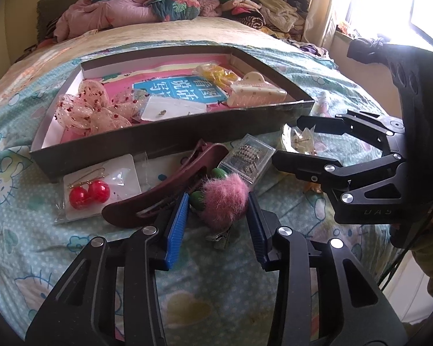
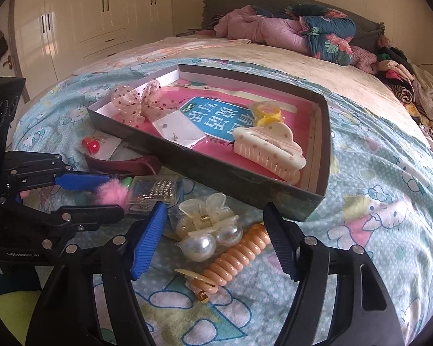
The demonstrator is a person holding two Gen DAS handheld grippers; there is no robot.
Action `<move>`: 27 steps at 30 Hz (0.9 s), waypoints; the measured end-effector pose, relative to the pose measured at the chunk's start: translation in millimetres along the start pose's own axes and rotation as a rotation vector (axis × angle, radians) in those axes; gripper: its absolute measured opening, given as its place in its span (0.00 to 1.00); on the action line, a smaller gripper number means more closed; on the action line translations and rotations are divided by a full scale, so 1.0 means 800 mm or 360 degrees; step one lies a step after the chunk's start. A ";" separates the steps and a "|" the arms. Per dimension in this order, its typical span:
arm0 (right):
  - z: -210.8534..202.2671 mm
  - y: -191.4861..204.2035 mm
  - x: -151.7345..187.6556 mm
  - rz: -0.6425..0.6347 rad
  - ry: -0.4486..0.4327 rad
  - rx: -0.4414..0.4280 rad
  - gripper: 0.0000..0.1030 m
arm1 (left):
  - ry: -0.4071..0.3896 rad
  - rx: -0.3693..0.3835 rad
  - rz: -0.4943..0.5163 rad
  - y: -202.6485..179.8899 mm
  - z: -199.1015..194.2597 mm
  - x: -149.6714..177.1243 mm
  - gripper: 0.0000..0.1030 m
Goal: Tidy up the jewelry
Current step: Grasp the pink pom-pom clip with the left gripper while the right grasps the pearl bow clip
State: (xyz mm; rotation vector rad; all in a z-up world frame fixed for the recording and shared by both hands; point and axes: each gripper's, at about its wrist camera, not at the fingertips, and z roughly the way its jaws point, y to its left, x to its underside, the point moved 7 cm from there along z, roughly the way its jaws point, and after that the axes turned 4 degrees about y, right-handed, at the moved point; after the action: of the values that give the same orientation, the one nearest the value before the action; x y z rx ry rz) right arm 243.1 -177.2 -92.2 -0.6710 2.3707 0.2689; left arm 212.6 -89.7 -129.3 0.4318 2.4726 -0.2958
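A dark shallow box (image 1: 170,138) (image 2: 216,170) lies on the bed, holding a dotted bow (image 1: 86,109), an earring card (image 1: 170,109), a yellow bagged piece (image 2: 267,114) and a cream claw clip (image 2: 271,150). In front of it, my left gripper (image 1: 216,199) (image 2: 109,196) is shut on a pink fuzzy clip (image 1: 225,199) (image 2: 112,194). My right gripper (image 2: 215,210) (image 1: 291,141) stands open around a bagged clear claw clip with pearls (image 2: 205,225); its pads do not press on it. An orange coil tie (image 2: 233,256) lies beside the right finger.
Red ball earrings on a card (image 1: 89,191), a maroon hair clip (image 1: 170,184) and a rhinestone case (image 1: 245,155) (image 2: 154,190) lie near the box. A small amber clip (image 2: 199,282) lies close by. Bedding and clothes are heaped at the far end of the bed.
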 end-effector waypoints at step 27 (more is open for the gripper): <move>-0.036 0.015 0.010 0.0040 -0.0057 -0.0045 0.44 | -0.0127 0.0028 -0.0054 0.005 -0.041 -0.004 0.26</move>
State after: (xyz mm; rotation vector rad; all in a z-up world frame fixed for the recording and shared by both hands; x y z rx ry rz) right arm 216.1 -180.1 -74.7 -0.6449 2.3461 0.3233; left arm 199.3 -76.6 -102.0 0.3780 2.4029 -0.3424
